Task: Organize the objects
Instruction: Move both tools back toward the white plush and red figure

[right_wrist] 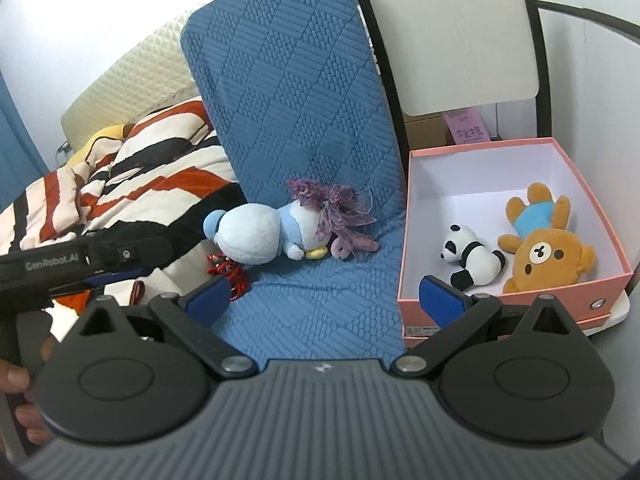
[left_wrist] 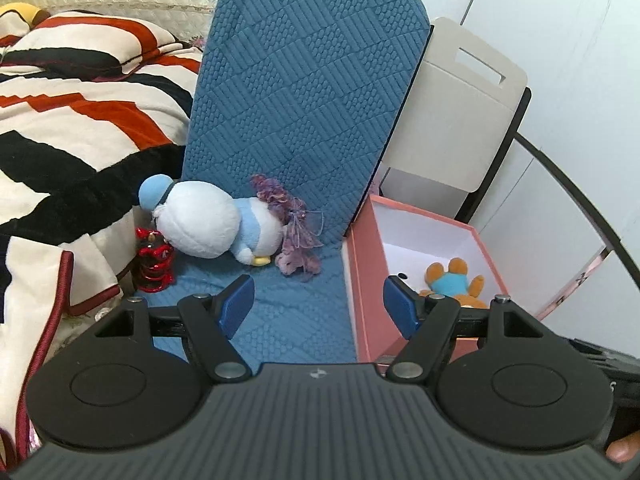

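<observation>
A white and pale-blue plush duck (left_wrist: 212, 224) (right_wrist: 260, 236) lies on its side on the blue quilted chair seat (left_wrist: 296, 312) (right_wrist: 316, 308). A purple ribbon flower (left_wrist: 296, 224) (right_wrist: 340, 216) rests against its right side, and a shiny red figurine (left_wrist: 154, 260) (right_wrist: 228, 272) stands at its left. A pink box (left_wrist: 360, 280) (right_wrist: 576, 296) right of the seat holds a brown bear (left_wrist: 454, 280) (right_wrist: 540, 240) and a panda (right_wrist: 472, 258). My left gripper (left_wrist: 318, 304) hangs open over the seat, nothing between its fingers. My right gripper (right_wrist: 324, 300) is open too, empty.
A striped red, black and cream blanket (left_wrist: 72, 120) (right_wrist: 132, 184) covers the bed to the left. A beige folding chair back (left_wrist: 460, 120) (right_wrist: 460, 40) stands behind the box. The other gripper's black body (right_wrist: 80, 264) reaches in from the left, held by a hand (right_wrist: 16, 380).
</observation>
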Demonstrator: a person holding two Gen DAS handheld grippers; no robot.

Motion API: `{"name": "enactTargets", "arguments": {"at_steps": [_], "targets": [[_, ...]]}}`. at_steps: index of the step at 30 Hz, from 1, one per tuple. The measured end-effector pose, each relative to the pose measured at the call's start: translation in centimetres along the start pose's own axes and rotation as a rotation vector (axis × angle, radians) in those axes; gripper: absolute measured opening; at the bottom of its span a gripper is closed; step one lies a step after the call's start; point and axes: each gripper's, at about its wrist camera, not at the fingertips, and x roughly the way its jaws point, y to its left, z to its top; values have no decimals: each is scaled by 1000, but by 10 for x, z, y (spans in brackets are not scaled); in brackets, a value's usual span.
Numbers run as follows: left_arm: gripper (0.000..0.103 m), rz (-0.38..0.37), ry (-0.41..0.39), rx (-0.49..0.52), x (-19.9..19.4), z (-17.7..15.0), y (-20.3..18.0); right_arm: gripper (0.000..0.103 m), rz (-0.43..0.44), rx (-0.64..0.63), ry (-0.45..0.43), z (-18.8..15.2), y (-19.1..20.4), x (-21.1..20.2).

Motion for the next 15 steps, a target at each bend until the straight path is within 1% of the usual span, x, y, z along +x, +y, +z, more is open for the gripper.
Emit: {"name": "enactTargets", "arguments": {"at_steps": [4,6,11,15], "targets": [[76,17,-4,1,7,-7,7,103,-17,-5,-2,-6,2,12],[76,22,-5,-1,12,-9,13,103,-11,2,2,-10,3,19],[76,38,-18,-11,27,-14,32,102,-4,-15,14,-17,11,39],[76,42,-17,-37,38,-18,52,102,-7,-22,6,-19,16,49]]}}
